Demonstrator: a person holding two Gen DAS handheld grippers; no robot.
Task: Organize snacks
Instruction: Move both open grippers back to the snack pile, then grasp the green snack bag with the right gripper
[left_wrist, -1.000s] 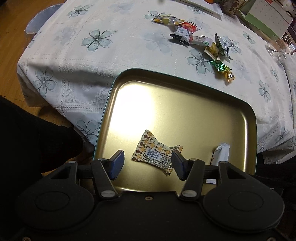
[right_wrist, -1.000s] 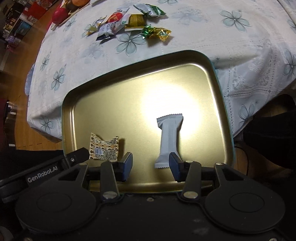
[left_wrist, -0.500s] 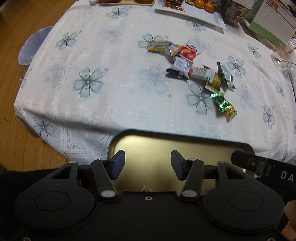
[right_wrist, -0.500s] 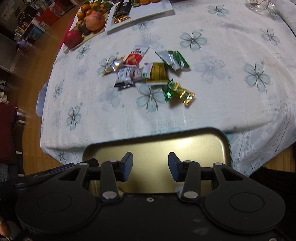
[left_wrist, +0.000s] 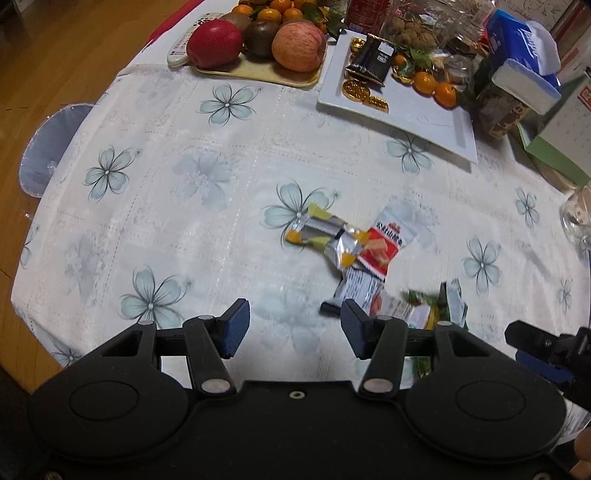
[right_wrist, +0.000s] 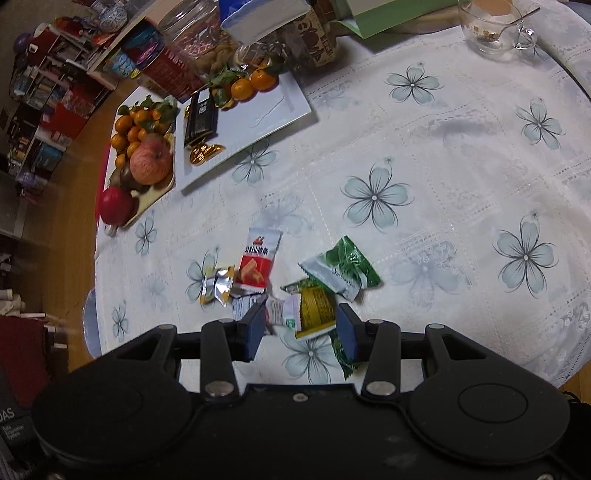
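Several wrapped snacks lie in a loose pile on the flowered tablecloth (left_wrist: 207, 177). Among them are a silver-yellow wrapper (left_wrist: 325, 236) (right_wrist: 218, 284), a red-and-white packet (left_wrist: 388, 243) (right_wrist: 258, 258), a green-and-white pouch (right_wrist: 340, 269) and a yellow-green packet (right_wrist: 314, 310). My left gripper (left_wrist: 293, 328) is open over bare cloth, just left of the pile, its right pad near a dark packet (left_wrist: 354, 291). My right gripper (right_wrist: 301, 328) is open above the yellow-green packet, which shows between its pads without being pinched. One of the right gripper's fingers (left_wrist: 535, 343) enters the left wrist view at the right edge.
At the back stand a fruit tray (left_wrist: 258, 72) with apples and mandarins, a white plate (left_wrist: 424, 118) with gold coins and dark packets, a tissue box (left_wrist: 524, 70), jars, and a remote (left_wrist: 181, 48). A glass cup (right_wrist: 495, 29) sits far right. A stool (left_wrist: 48, 147) stands beside the table.
Both grippers have moved forward from above the gold tray to the snack pile. The tray and the two snacks in it have left view. Both stay open.
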